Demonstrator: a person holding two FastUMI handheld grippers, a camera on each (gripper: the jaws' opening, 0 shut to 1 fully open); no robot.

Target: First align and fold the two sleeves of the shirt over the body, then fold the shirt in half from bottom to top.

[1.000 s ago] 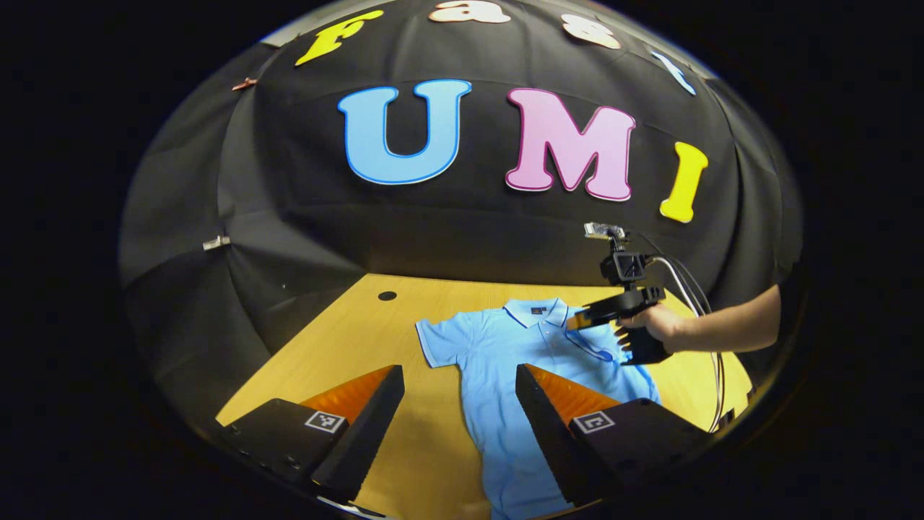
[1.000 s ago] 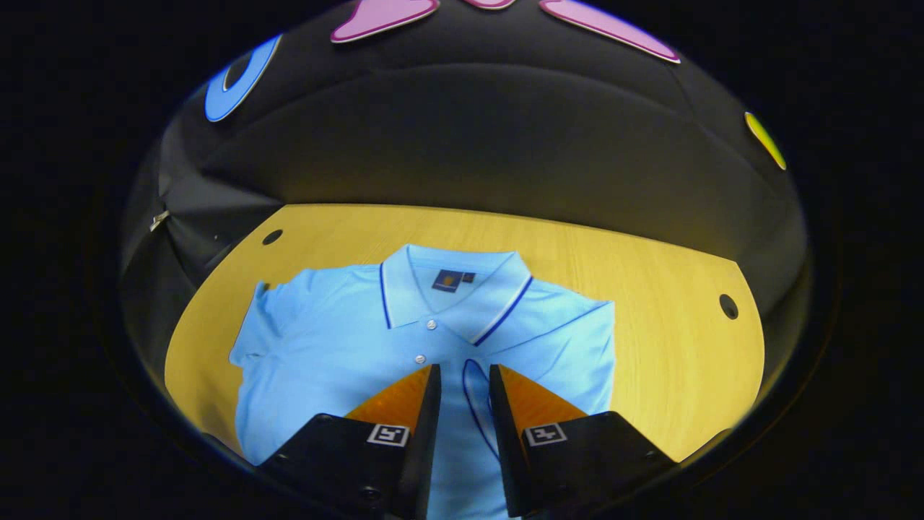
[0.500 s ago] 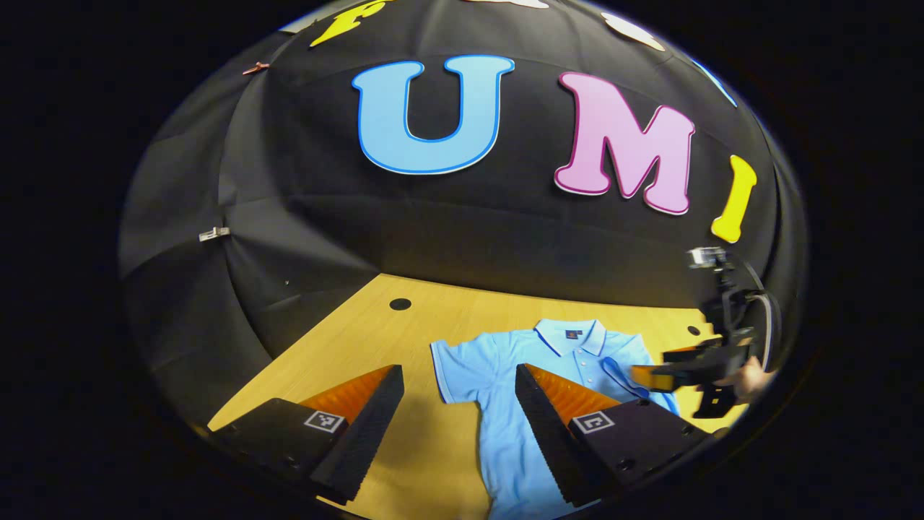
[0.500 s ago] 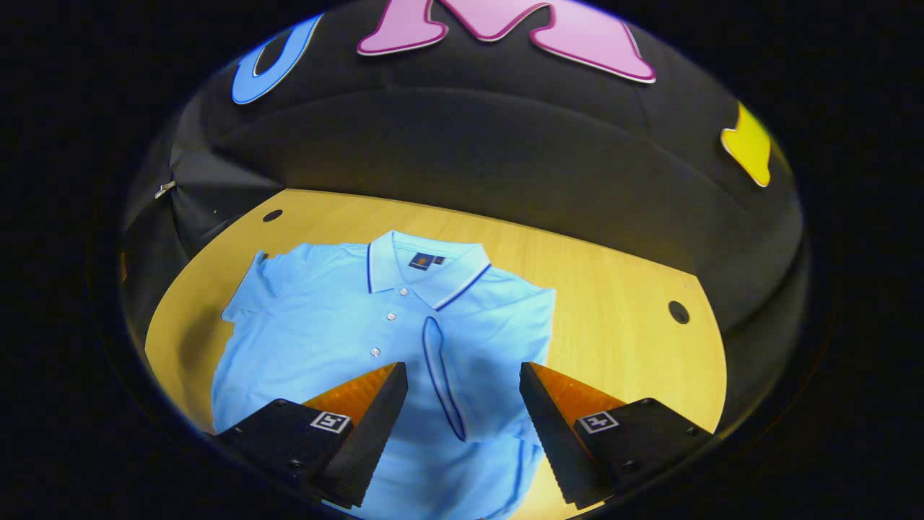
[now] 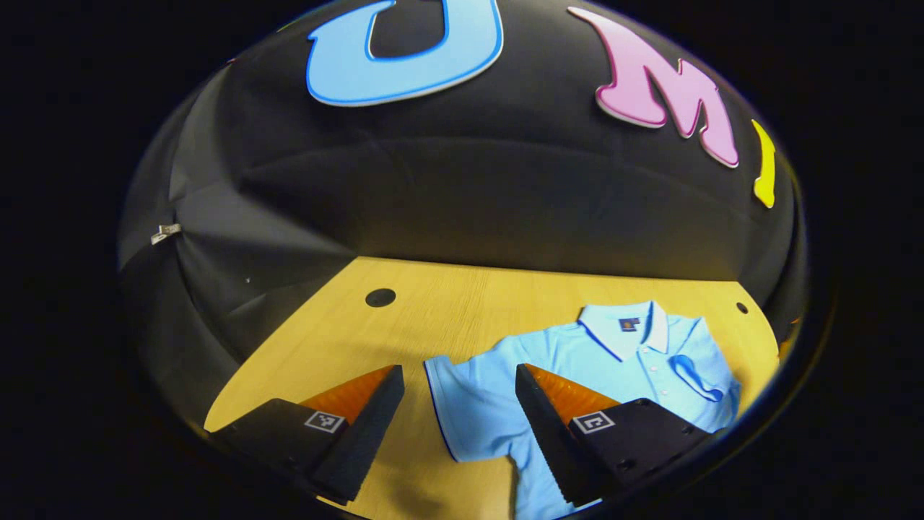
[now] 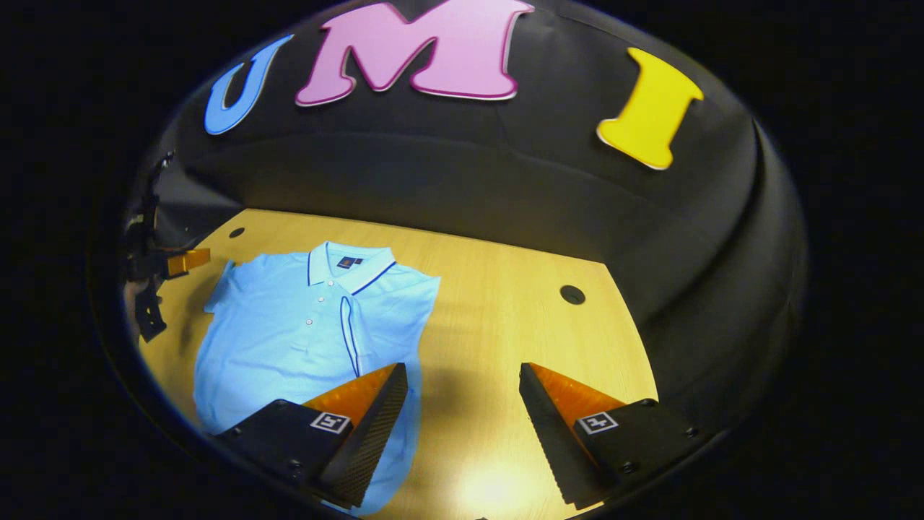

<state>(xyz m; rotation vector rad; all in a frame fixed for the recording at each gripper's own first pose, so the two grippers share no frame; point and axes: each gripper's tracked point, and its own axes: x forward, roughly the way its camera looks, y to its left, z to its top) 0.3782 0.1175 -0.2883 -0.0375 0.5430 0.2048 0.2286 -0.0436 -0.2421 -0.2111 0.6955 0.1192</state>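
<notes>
A light blue polo shirt lies flat on the wooden table, collar toward the wall. One sleeve is spread out sideways, and my left gripper hovers open right over its cuff edge with nothing gripped. The other sleeve, with its dark trim, lies folded over the shirt body. My right gripper is open over bare table just beside the shirt's folded side. The left gripper shows small at the far left of the right gripper view, next to the spread sleeve.
The table has round cable holes near its back corners. The black cloth wall closes in behind and at the sides. A metal clip hangs on the cloth at the left.
My right gripper opened, let go of the sleeve now lying on the body, and drew back to the right. My left gripper swung left and down over the spread sleeve.
</notes>
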